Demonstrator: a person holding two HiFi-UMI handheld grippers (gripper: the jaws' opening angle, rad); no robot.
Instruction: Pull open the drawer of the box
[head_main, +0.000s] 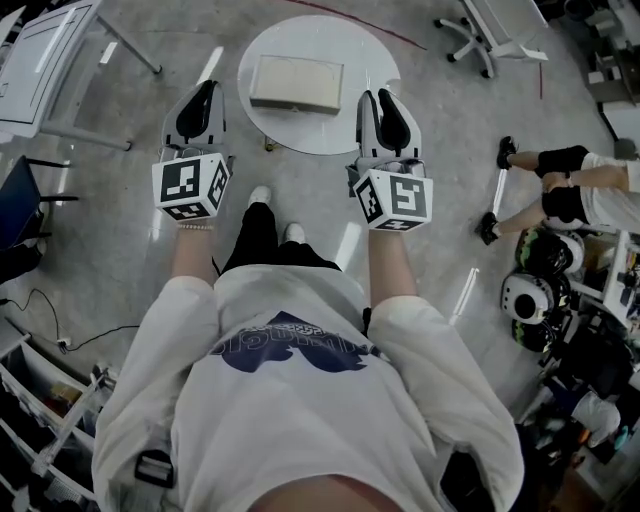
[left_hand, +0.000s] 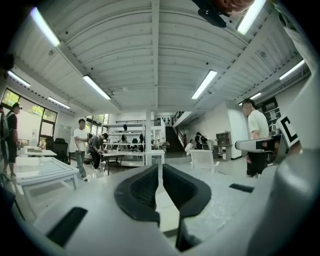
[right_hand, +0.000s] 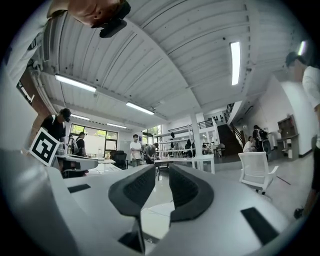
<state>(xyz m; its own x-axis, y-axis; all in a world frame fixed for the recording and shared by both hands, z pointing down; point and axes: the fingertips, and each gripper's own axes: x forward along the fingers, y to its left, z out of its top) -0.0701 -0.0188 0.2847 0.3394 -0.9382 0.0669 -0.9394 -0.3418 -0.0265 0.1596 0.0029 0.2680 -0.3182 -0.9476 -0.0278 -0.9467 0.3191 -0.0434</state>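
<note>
Box (head_main: 296, 83): pale, flat, rectangular. Lies near middle of round white table (head_main: 300, 35), straight ahead of the person and well apart from both grippers.
Drawer: not visible. Head view shows only the box top, so can't tell which side opens or whether it has a pull.
Left gripper (head_main: 205, 92): held in air, to left of table in head view. In its own view (left_hand: 160, 167) jaws are together, tips touching, nothing btwn them.
Right gripper (head_main: 385, 100): held in air, over table's right edge in head view. In its own view (right_hand: 161, 170) jaws stand a little apart w/ a narrow gap, nothing in it.
Aim: both gripper views look out across the room, not at the box.
Stage (judged): reach not begun, drawer not yet touched.
Handling (judged): box looks rigid and fairly light. Tabletop looks smooth, so box prob. slides if drawer is tugged.
Where to hold (judged): pinch drawer's front lip or pull w/ one gripper, and brace box top or rear wall w/ the other.
</note>
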